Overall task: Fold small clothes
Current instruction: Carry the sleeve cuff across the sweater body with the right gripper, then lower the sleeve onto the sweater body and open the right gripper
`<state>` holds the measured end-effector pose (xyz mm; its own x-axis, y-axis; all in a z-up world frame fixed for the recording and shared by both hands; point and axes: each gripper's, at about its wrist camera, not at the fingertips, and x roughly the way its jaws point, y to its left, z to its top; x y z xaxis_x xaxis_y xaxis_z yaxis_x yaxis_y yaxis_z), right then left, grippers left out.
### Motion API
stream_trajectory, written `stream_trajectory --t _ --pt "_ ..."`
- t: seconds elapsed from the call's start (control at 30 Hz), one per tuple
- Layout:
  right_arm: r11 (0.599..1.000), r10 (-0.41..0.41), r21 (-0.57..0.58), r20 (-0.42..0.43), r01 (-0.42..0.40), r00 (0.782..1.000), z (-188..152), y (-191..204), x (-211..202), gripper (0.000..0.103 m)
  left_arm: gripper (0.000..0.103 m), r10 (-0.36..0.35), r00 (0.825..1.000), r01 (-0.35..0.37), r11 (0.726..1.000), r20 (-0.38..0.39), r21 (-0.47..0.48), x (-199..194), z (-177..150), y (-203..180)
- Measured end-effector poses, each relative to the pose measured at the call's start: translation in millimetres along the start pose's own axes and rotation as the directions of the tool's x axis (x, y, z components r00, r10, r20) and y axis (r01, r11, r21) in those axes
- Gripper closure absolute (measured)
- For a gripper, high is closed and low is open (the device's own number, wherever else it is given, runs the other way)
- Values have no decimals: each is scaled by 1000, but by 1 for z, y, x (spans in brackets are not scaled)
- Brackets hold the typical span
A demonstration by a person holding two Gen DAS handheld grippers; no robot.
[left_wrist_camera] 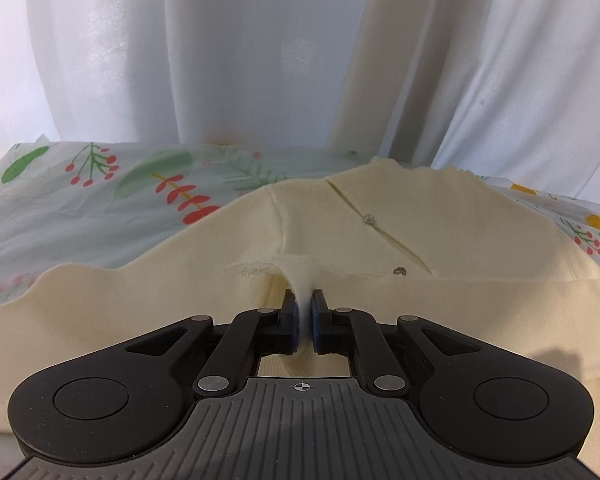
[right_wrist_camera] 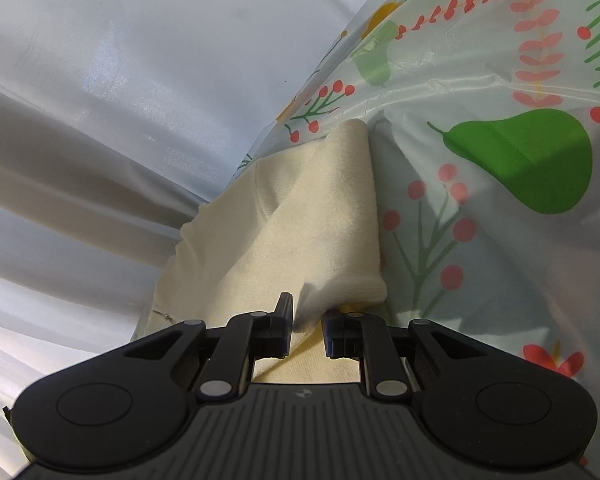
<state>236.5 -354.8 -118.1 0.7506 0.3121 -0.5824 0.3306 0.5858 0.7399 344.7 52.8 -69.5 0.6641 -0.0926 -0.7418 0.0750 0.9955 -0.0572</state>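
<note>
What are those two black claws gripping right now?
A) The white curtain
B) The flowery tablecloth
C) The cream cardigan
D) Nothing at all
C: the left claw pinches a fold of the cream cardigan, and the right claw has cardigan fabric between its pads.

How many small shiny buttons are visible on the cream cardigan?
2. On the cream cardigan, one button sits along the placket, the other button lower, near the folded edge. More may be hidden under the fold.
</note>
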Motion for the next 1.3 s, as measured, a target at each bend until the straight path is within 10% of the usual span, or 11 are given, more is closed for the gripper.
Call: stream_trajectory --t 0.3,0.77,1.3 --pt "952 -183 -209 191 223 964 6 25 10 97 95 5 997 -8 999 72 34 12 14 -21" --pt "918 -124 -356 160 174 979 -4 30 15 97 94 26 999 -25 1000 24 -10 22 14 3" --pt "780 -118 -593 172 198 978 -22 70 -18 90 72 -51 998 47 993 -40 -108 1 3 23"
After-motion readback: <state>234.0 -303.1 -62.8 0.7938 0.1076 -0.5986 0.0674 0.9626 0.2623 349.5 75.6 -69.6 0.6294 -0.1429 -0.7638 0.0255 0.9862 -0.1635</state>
